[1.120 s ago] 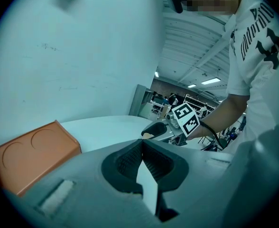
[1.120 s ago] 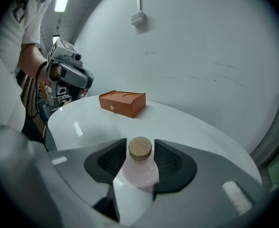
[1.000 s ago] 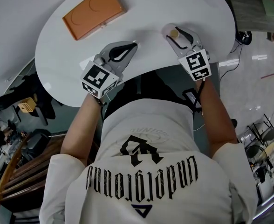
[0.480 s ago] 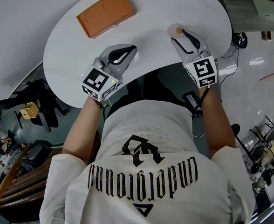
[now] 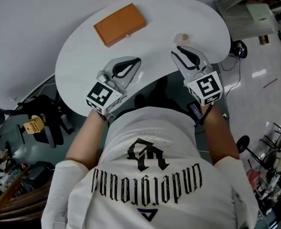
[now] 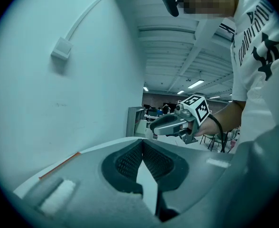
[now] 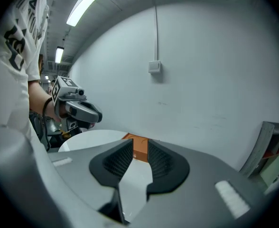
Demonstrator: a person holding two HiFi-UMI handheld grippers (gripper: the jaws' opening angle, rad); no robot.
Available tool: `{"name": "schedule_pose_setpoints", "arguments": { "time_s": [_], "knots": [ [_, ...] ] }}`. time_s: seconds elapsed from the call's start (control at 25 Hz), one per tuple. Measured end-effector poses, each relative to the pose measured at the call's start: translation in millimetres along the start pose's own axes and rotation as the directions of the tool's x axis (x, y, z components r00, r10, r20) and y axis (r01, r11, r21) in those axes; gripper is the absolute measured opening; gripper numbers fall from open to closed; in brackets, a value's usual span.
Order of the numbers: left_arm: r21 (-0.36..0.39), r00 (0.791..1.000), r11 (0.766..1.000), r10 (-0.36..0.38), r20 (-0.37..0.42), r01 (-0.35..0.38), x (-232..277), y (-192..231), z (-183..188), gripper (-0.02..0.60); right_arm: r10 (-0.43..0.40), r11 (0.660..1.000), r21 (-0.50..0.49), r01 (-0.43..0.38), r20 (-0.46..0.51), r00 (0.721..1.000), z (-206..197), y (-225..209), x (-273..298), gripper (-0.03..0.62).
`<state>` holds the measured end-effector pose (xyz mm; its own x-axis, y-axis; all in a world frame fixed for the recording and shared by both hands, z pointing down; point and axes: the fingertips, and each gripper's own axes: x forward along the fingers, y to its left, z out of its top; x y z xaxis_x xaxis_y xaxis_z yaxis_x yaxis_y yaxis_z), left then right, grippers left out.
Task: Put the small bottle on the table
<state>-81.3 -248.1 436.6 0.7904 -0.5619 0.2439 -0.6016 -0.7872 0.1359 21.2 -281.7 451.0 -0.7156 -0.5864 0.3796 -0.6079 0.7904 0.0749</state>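
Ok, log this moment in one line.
small bottle: upright on table | right gripper: empty, jaws just closing | left gripper: shut, empty

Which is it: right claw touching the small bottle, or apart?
Apart. Head view shows white table between small bottle and right claw; its jaws have just been closing on nothing.

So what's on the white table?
An orange box and the small bottle, apart. The left claw and right claw, its jaws just closed partway on nothing, cover the table's near edge.
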Motion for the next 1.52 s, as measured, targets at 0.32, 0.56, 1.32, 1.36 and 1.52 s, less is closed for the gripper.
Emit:
{"name": "schedule_pose_setpoints", "arguments": {
  "time_s": [0.32,0.56,1.32,1.36,1.52],
  "knots": [
    [0.044,0.998,0.999,-0.007,0.06,0.005,-53.6,-29.1,28.6,0.008,-0.017,1.0,0.0,0.017,0.097,0.995,56.0,58.5,-32.9,0.051],
    [0.094,0.993,0.995,-0.031,0.118,0.02,-93.3,-55.3,60.4,0.008,-0.016,1.0,0.017,0.014,0.129,0.992,74.4,95.9,-53.2,0.002],
    [0.09,0.986,0.995,-0.066,0.155,0.052,-138.9,-91.2,67.0,0.008,-0.006,1.0,0.008,0.005,0.14,0.99,100.8,158.2,-107.0,0.002],
    [0.086,0.987,0.995,-0.058,0.153,0.045,-139.1,-93.9,67.8,0.008,0.002,1.0,0.004,-0.002,0.142,0.99,101.6,158.8,-110.6,0.002],
    [0.057,0.991,0.998,-0.017,0.135,0.009,-137.2,-109.3,71.6,0.008,0.028,1.0,-0.006,-0.028,0.161,0.987,104.7,161.0,-129.9,0.002]
  ]
}}
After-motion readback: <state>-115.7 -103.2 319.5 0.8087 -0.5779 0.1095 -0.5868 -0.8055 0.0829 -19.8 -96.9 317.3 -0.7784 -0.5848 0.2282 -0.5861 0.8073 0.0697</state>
